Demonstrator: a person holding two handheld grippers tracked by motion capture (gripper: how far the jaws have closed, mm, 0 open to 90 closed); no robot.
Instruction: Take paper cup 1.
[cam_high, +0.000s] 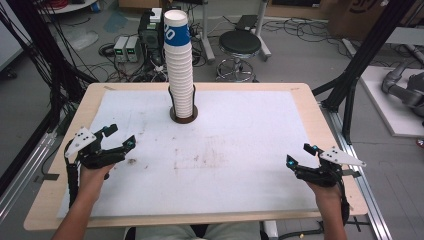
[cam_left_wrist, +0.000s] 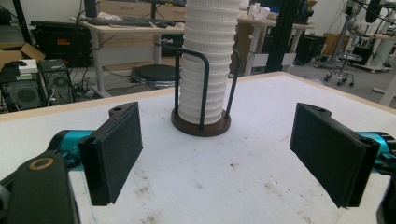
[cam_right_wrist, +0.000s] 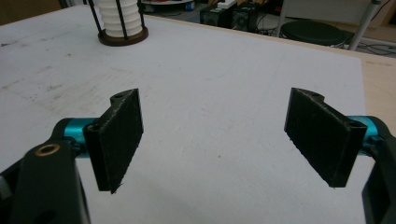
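Two grippers: both low over the table, one at each lower corner of the high view, well apart.
Left gripper (cam_high: 116, 138): lower left of the high view, hand under it, grey plate on top, jaws aimed up and right across the frame.
Left jaws: wide open, nothing between them; in the left gripper view bare mat shows in the gap.
Right gripper (cam_high: 302, 153): lower right of the high view, near the table's right edge, hand coming in from the bottom.
Right jaws: wide open, holding nothing; right gripper view shows bare mat in the gap.
Cup stack (cam_high: 179, 65): tall column of nested white paper cups, top cup with a blue band, upright, upper centre of the high view.
Cup holder (cam_left_wrist: 201, 126): dark round base with black wire uprights around the stack's lower part; sits on the mat near the table's far edge.
Stack vs left gripper: top centre of the left gripper view, roughly in line with the jaw gap, well beyond the jaws.
Stack vs right gripper: upper left corner of the right gripper view, off to the side of the jaw gap, far off.
Table (cam_high: 315, 116): light wood edge, covered by a white mat (cam_high: 250, 145) with faint brown smudges mid-frame.
Contact: neither gripper touches stack or holder.
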